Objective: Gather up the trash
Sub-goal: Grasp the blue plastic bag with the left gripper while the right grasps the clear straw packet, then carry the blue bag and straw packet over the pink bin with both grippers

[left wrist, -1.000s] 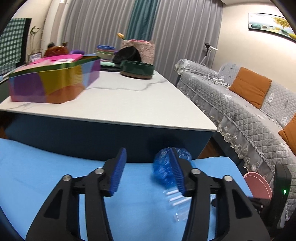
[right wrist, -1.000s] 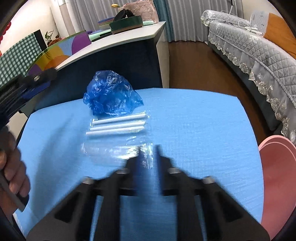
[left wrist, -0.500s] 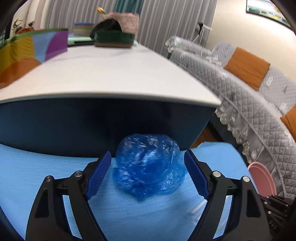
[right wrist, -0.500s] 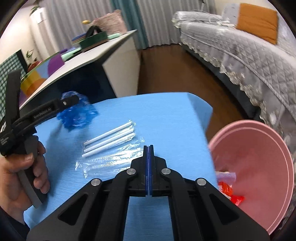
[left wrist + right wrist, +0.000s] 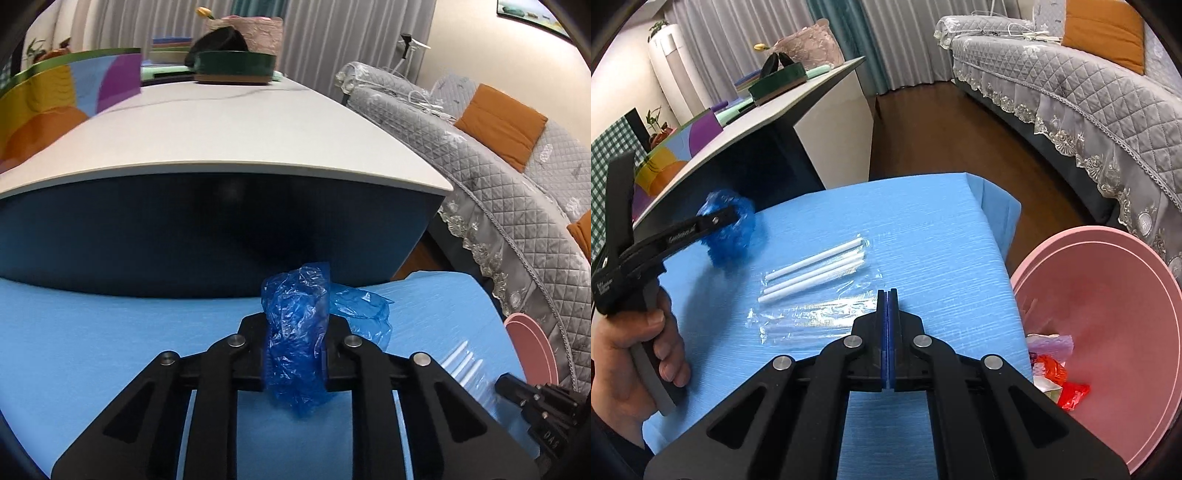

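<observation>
My left gripper (image 5: 295, 328) is shut on a crumpled blue plastic bag (image 5: 295, 343) at the far edge of the blue-covered table (image 5: 92, 339); the bag (image 5: 729, 229) also shows in the right wrist view, squeezed in that gripper (image 5: 718, 221). My right gripper (image 5: 887, 295) is shut and empty, its tips over a clear wrapper (image 5: 812, 317). A clear packet of white straws (image 5: 816, 273) lies just beyond. A pink bin (image 5: 1108, 339) with red and purple scraps stands low at the right.
A white-topped dark cabinet (image 5: 221, 147) stands right behind the blue table, carrying a colourful box (image 5: 55, 103) and a green tray (image 5: 234, 66). A grey quilted sofa (image 5: 1089, 96) with orange cushions runs along the right. Wooden floor (image 5: 942, 140) lies between.
My left gripper has closed on the blue bag, which now sits squeezed between its fingers. My right gripper stays shut and has barely moved.
</observation>
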A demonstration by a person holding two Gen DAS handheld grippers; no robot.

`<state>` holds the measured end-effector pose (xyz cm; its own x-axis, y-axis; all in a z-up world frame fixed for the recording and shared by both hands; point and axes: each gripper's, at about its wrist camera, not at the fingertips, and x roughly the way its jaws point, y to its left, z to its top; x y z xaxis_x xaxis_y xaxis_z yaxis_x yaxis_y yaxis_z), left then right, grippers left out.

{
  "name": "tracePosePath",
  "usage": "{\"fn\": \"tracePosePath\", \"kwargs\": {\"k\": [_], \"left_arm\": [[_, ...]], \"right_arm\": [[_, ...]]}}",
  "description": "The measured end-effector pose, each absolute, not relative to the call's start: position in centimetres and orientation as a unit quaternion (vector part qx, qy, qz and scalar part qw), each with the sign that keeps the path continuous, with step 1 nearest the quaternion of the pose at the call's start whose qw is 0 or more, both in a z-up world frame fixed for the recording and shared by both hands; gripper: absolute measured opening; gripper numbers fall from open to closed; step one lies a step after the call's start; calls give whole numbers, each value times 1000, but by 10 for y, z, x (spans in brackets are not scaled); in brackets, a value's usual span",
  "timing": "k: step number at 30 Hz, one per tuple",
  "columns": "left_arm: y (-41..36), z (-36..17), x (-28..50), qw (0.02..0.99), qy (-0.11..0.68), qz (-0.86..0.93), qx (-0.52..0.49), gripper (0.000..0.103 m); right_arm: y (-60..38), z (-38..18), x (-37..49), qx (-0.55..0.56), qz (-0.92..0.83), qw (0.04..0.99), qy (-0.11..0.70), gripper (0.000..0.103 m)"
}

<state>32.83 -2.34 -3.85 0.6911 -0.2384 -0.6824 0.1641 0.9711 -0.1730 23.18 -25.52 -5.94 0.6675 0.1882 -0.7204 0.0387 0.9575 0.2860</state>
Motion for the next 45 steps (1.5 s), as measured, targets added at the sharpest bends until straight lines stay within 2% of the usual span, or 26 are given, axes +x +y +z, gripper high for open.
{"fn": "tracePosePath", "kwargs": {"k": [6,21,30,36,45], "left_arm": [[-2,-25,308,922,375,-81,-56,17],[3,44,218,940,331,-81,-22,17],[16,56,172,942,324,-85,-28,17],[18,47,141,944,320,-77,-20,17],[4,46,127,950,302,-81,-15,17]], "right_arm": [[-257,-53,224,149,42,904,400,0],[-256,15,165,147,57,929,336,0],[-255,25,128,147,62,932,325,0],[-253,23,112,149,64,931,327,0],[-258,31,95,146,56,937,312,0]]}}
